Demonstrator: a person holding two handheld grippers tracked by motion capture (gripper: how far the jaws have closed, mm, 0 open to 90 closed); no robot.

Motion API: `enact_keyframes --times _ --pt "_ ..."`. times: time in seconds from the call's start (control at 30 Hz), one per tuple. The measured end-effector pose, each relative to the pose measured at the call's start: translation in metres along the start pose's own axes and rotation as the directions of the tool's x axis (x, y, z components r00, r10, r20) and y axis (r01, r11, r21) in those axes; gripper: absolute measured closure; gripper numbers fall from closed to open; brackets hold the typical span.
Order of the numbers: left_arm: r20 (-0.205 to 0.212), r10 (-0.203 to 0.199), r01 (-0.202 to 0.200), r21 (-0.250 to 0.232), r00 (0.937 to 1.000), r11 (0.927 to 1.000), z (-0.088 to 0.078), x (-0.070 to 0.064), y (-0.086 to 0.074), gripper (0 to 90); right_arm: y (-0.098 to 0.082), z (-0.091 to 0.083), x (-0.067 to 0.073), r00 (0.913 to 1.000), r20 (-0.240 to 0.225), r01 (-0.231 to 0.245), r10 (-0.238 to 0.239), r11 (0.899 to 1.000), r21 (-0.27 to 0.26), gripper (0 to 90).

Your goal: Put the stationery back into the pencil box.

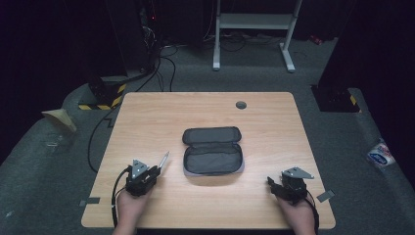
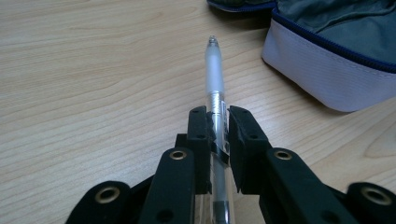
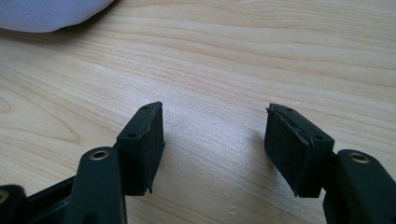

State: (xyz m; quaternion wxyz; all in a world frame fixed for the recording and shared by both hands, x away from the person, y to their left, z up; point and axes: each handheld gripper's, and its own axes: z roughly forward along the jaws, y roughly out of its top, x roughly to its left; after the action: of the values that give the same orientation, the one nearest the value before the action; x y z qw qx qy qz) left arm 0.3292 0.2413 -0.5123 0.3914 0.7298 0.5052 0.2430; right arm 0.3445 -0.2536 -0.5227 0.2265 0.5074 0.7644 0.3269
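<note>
A clear pen [image 2: 215, 79] with a frosted front part is clamped between the pads of my left gripper [image 2: 217, 116], its tip pointing away from the jaws toward the pouch. From above, the pen [image 1: 163, 160] sticks out of the left gripper [image 1: 155, 169] at the table's front left. An unzipped grey pencil pouch [image 1: 213, 150] with a pale lower rim [image 2: 322, 77] lies flat in the middle of the table. My right gripper [image 3: 215, 140] stands open over bare wood with nothing between its jaws. It rests at the front right [image 1: 272, 183].
The wooden table [image 1: 147, 115] has a round grey cable cap [image 1: 241, 105] near its far edge. A corner of the pouch [image 3: 51, 14] lies far off from the right jaws. Cables, a white desk frame [image 1: 254, 29] and a small packet [image 1: 380, 155] are on the floor beyond.
</note>
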Motion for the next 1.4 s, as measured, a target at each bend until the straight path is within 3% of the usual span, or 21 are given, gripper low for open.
enact_keyframes --times 0.47,0.6,0.77,0.97,1.4 --pt "0.053 0.028 -0.026 -0.038 0.9982 0.9989 -0.01 -0.013 0.009 78.9 0.0 0.001 0.0 0.9999 -0.009 0.013 -0.013 1.0 -0.003 37.4" --pt "0.063 0.055 -0.051 -0.063 0.9965 0.9967 -0.014 -0.017 0.017 79.0 0.0 0.0 0.0 0.9999 -0.008 0.008 -0.008 1.0 -0.002 37.4" --pt "0.088 0.043 -0.036 -0.081 0.9952 0.9961 -0.016 -0.02 0.024 79.0 0.0 0.0 0.0 0.9998 -0.014 0.012 -0.012 1.0 -0.001 37.3" --pt "0.1 0.06 -0.052 -0.076 0.9932 0.9958 -0.015 -0.025 0.037 78.9 0.0 0.0 0.001 0.9998 -0.015 0.011 -0.011 1.0 0.0 37.3" --pt "0.157 0.125 -0.112 -0.089 0.9796 0.9897 -0.011 -0.043 0.067 79.0 0.0 0.0 0.0 0.9997 -0.019 0.013 -0.013 1.0 0.0 37.2"
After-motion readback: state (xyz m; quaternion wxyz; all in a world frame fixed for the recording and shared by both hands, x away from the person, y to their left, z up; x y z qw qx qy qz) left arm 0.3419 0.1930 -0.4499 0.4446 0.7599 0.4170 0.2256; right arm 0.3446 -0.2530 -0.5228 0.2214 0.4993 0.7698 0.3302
